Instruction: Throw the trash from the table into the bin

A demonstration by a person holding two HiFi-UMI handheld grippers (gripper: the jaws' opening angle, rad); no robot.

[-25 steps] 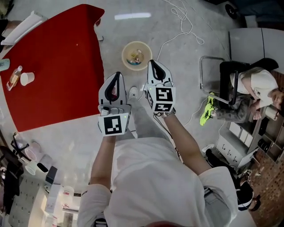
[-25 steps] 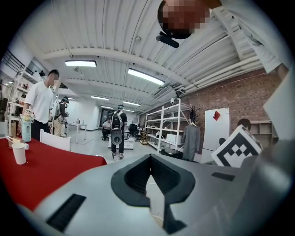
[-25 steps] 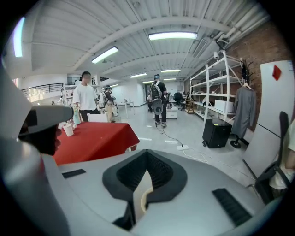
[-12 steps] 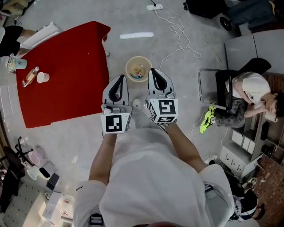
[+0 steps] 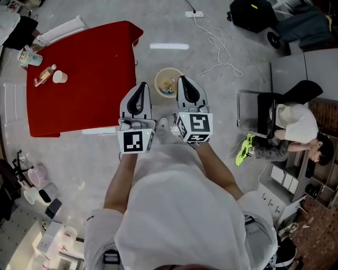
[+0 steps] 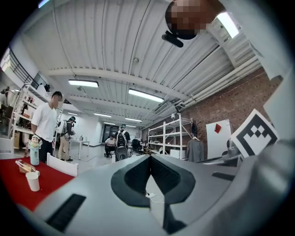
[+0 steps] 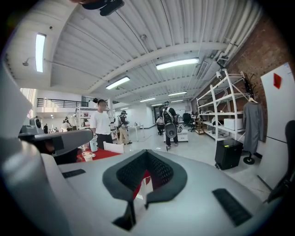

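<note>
The red table [image 5: 79, 79] lies at the upper left of the head view with a paper cup [image 5: 59, 77], a small bottle [image 5: 44, 75] and a green-capped bottle [image 5: 29, 57] on its far left end. The beige bin [image 5: 169, 83] stands on the floor to the right of the table, with bits of trash inside. My left gripper [image 5: 139, 100] and right gripper [image 5: 187, 92] are held side by side, close to the bin in the picture, both shut and empty. In the left gripper view the cup [image 6: 32, 180] stands on the red table [image 6: 11, 182] at the lower left.
A person sits by a metal-framed chair [image 5: 259, 113] at the right. White cables [image 5: 222, 37] trail across the floor behind the bin, and a black bag [image 5: 253, 13] lies at the top right. Mugs [image 5: 31, 184] sit at the lower left. People [image 6: 46, 124] stand beyond the table.
Both grippers have risen, staying shut. In the head view the table and the bin have slid to the right and down a little, and more of the far floor shows.
</note>
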